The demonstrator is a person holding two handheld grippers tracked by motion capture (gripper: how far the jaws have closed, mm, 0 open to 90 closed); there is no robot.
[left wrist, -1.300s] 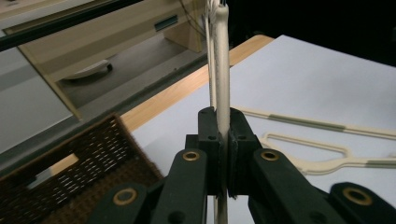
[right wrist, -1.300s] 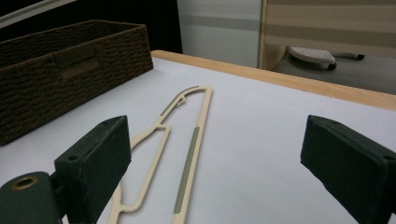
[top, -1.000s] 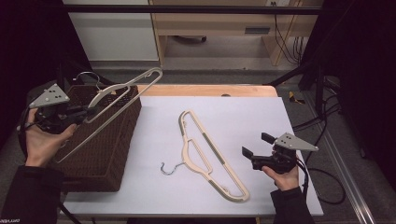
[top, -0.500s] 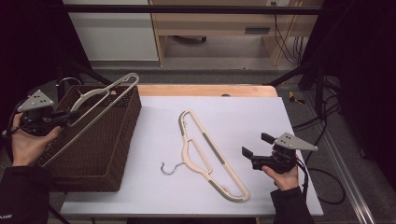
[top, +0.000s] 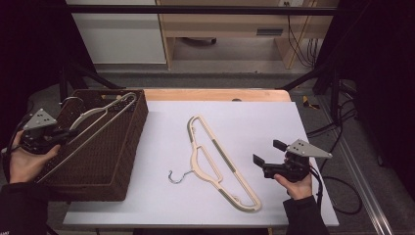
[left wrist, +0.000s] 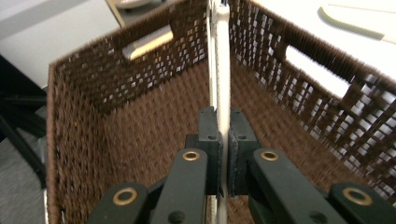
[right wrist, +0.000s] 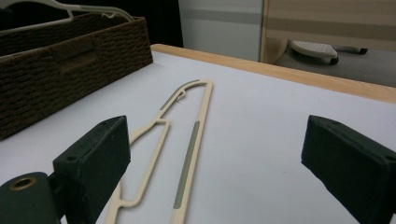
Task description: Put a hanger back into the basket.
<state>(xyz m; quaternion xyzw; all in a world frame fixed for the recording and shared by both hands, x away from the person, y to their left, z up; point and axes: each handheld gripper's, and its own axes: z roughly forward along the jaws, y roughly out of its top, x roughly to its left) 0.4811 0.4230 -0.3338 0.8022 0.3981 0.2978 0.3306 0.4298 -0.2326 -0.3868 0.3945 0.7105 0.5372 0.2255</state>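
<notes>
My left gripper [left wrist: 223,154] is clamped on a thin cream hanger [left wrist: 222,70] inside the brown woven basket [left wrist: 84,140].

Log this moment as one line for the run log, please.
left gripper: shut on cream hanger, over wicker basket | right gripper: open, holding nothing | second hanger: flat on table

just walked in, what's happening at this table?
A person is putting hangers into a brown wicker basket. The left gripper is shut on one cream hanger, which slants over the basket's opening, one end up at the far rim. A second hanger lies flat on the white table. The right gripper rests open near that hanger, not touching it.
</notes>
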